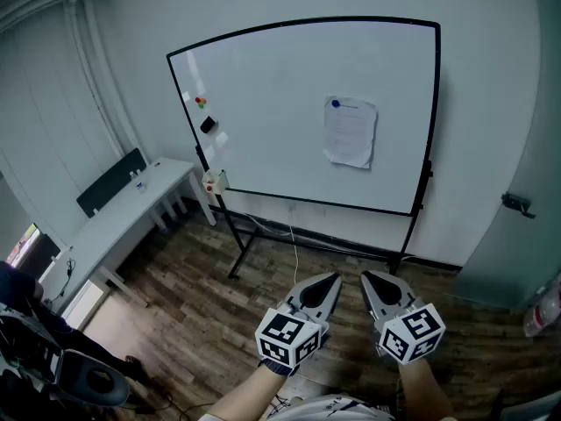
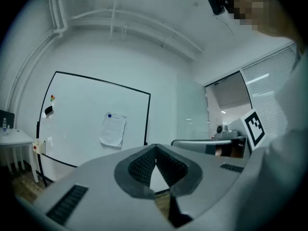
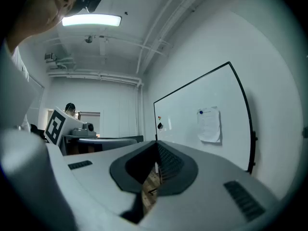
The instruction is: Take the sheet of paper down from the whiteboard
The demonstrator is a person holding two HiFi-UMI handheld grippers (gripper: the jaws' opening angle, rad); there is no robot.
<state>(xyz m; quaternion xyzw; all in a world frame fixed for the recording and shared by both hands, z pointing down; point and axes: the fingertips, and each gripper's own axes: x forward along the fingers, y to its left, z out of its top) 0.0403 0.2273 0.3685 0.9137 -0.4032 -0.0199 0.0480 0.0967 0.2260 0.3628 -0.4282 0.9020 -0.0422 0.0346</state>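
White sheet of paper hangs on whiteboard, right of centre, under blue magnet. Left claw, right claw both clenched, empty, well apart from board (approach step, nothing touched). Next: walk up, spread one claw, pinch sheet edge, free magnet.

I see a white sheet of paper, blue magnet, black-framed white whiteboard. My left tool and right tool are grey, their cubes black-and-white squares. Floor: brown wood grain.
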